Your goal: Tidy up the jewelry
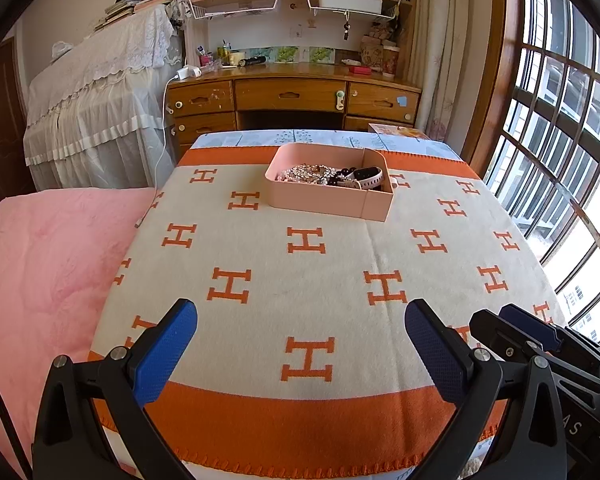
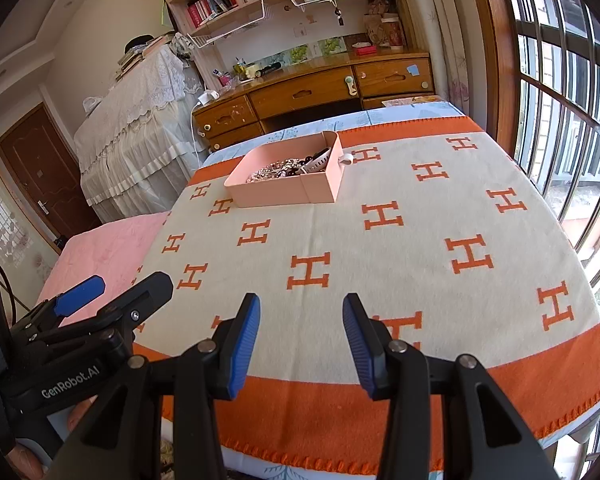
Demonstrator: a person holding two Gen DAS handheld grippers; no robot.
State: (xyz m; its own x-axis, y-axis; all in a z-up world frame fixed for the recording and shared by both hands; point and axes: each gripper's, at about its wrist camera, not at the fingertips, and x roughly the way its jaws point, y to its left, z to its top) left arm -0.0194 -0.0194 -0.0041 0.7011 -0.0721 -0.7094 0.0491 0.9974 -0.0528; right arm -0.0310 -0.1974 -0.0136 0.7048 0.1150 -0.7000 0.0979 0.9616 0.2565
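Observation:
A pink box (image 1: 320, 200) stands at the far side of the cream and orange blanket (image 1: 300, 272). It holds a heap of sparkly jewelry (image 1: 306, 174), dark beads (image 1: 340, 178) and a white watch band (image 1: 370, 178). The box also shows in the right wrist view (image 2: 284, 194), with a small white piece (image 2: 346, 159) lying beside its right wall. My left gripper (image 1: 300, 344) is open and empty near the blanket's front edge. My right gripper (image 2: 302, 338) is open and empty, just right of the left one. Both are far from the box.
A pink quilt (image 1: 48, 272) lies left of the blanket. A wooden desk (image 1: 292, 94) with drawers and shelves stands behind the table, a lace-covered piano (image 1: 100, 100) to its left. A barred window (image 1: 560, 140) runs along the right. A white cable (image 1: 160, 160) hangs by the table's left corner.

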